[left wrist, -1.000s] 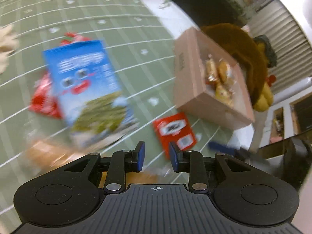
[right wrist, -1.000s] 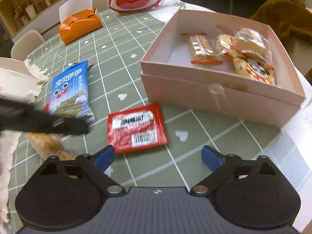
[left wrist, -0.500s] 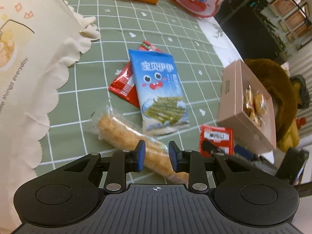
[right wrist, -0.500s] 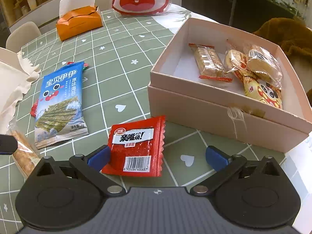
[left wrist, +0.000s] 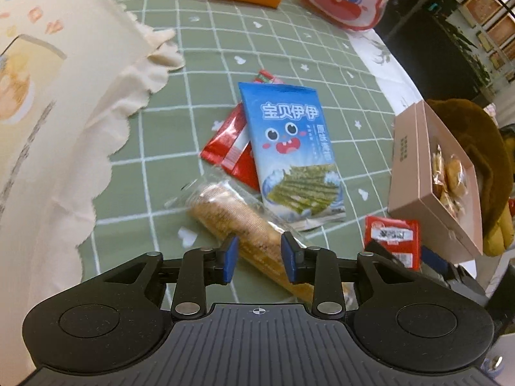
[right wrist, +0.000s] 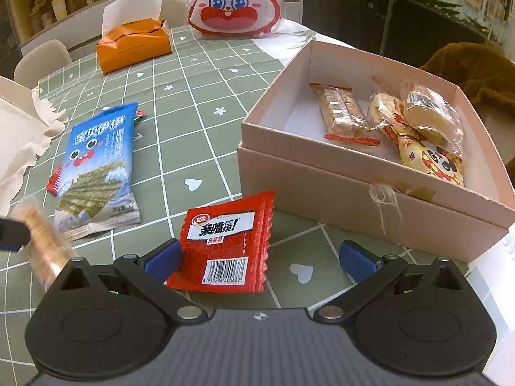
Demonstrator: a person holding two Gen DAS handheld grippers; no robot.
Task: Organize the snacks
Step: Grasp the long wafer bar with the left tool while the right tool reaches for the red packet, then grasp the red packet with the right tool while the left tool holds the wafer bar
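My left gripper [left wrist: 259, 254] is narrowly open, its blue pads on either side of a long clear-wrapped biscuit roll [left wrist: 238, 222] lying on the green checked tablecloth. A blue seaweed packet [left wrist: 291, 151] lies beyond it, over a red packet [left wrist: 230, 143]. My right gripper [right wrist: 259, 257] is wide open, low over a red snack packet [right wrist: 225, 241]. That packet also shows in the left wrist view [left wrist: 392, 234]. The pink box [right wrist: 370, 189] holds several wrapped snacks [right wrist: 418, 119]. The seaweed packet [right wrist: 96, 164] and biscuit roll [right wrist: 42, 238] lie to the left.
A cream cloth bag [left wrist: 48, 128] covers the table's left side. An orange tissue box [right wrist: 133, 46] and a rabbit-face bag [right wrist: 235, 3] stand at the back. A brown plush toy [left wrist: 476, 160] sits behind the pink box [left wrist: 428, 177] at the table's edge.
The left gripper swung from facing the box to the biscuit roll and came down around it. The right gripper moved forward and lower, so the red packet sits between its fingers.
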